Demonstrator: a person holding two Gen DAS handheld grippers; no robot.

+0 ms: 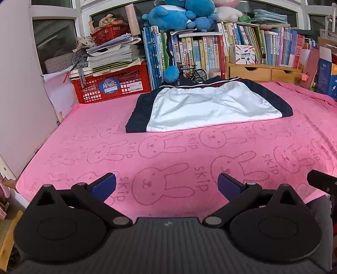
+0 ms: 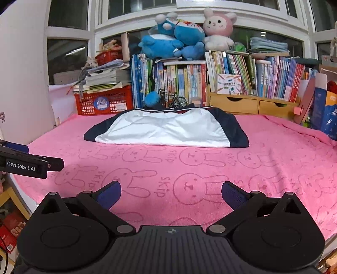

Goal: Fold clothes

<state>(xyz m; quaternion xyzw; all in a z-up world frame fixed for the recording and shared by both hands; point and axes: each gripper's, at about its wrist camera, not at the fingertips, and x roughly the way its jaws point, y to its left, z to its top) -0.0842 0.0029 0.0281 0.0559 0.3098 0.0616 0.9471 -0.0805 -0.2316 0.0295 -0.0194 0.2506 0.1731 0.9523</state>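
A navy and white garment lies folded into a flat rectangle at the far side of the pink rabbit-print towel. It also shows in the right wrist view. My left gripper is open and empty, held over the near edge of the towel, well short of the garment. My right gripper is open and empty too, also near the front edge. The left gripper's side shows at the left of the right wrist view.
Behind the towel stand a red crate with stacked papers, rows of books, blue plush toys, a toy bicycle and wooden drawers. A wall bounds the left side. Boxes stand at the right.
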